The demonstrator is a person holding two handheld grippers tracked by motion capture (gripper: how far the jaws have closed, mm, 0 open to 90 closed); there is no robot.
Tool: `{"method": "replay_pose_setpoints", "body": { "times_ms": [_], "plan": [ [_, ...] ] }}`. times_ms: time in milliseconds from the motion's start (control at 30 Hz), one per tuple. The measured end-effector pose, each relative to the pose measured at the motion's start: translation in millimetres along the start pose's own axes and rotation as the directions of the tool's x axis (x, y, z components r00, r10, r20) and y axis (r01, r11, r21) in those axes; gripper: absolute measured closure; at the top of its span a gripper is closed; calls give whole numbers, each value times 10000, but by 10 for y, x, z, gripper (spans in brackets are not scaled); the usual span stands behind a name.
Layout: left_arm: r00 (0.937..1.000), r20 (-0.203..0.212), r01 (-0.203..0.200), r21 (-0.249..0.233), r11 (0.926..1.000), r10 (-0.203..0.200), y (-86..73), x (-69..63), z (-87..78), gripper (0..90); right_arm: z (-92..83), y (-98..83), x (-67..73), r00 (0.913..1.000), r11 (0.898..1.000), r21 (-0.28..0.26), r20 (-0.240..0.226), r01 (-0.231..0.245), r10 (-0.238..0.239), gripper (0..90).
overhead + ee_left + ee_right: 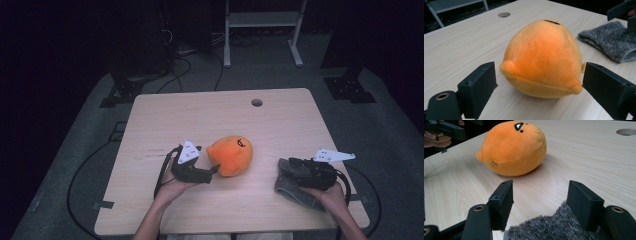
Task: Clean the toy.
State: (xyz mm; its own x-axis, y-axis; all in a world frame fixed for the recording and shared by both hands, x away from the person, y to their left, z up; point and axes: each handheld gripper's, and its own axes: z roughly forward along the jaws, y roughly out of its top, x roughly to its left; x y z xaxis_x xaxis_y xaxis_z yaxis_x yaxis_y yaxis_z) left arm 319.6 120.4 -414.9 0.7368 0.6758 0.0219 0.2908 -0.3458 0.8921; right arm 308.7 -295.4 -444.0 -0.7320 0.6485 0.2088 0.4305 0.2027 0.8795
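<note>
An orange plush toy [231, 155] with a small black face lies at the middle of the wooden table [200, 115]. My left gripper [215, 169] is at its left side. In the left gripper view the plush [541, 57] sits between the open jaws of that gripper [537, 68]; the right pad is almost at its corner and the left pad stands apart. My right gripper [290, 164] rests over a grey fluffy cloth [287, 187] near the table's right front. In the right gripper view the gripper [541, 185] is open, with the cloth [549, 227] low between its jaws and the plush [514, 150] farther off.
A round hole [256, 102] is cut in the table near its far edge. Behind the table stand a white metal frame [262, 20] and dark stands, with cables on the floor. Bare wood surrounds the plush on all sides.
</note>
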Motion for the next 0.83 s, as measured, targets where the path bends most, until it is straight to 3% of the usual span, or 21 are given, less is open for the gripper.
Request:
{"method": "replay_pose_setpoints", "body": {
  "times_ms": [67, 133, 233, 300, 367, 500, 700, 833],
  "plan": [
    [9998, -169, 110, -107, 9999, -111, -55, 7, -37, 110, -3, -8, -8, 10000, 10000, -57, -6, -43, 42, 366],
    [9994, 36, 358, -171, 9992, -357, -102, 21, -63, 110, -3, -15, -6, 9999, 9999, -50, -28, -98, 98, 367],
    [9997, -231, 88, -16, 10000, -88, -160, 3, -84, 109, -1, -24, 6, 9999, 10000, -26, -34, -96, 96, 367],
    [9976, -670, -204, -65, 9998, 200, -195, -22, -102, 110, 0, -32, 9, 9999, 9999, -53, -62, -138, 138, 367],
    [9988, -468, -108, -1, 9999, 107, -236, -29, -108, 109, -3, -43, 12, 9998, 9998, -42, -52, -204, 204, 367],
    [9976, -695, -49, 147, 9999, 59, -318, -60, -135, 105, -18, -58, 26, 9996, 9997, -60, -68, -256, 256, 367],
    [9949, -909, 401, -321, 9987, -429, -481, -89, -266, 98, -46, -75, 36, 9993, 9993, -134, -115, -356, 354, 367],
    [9925, -1125, 503, 183, 9986, -479, -619, -29, -278, 98, -54, -93, 15, 9990, 9990, -138, -159, -426, 424, 369]
  ]
}}
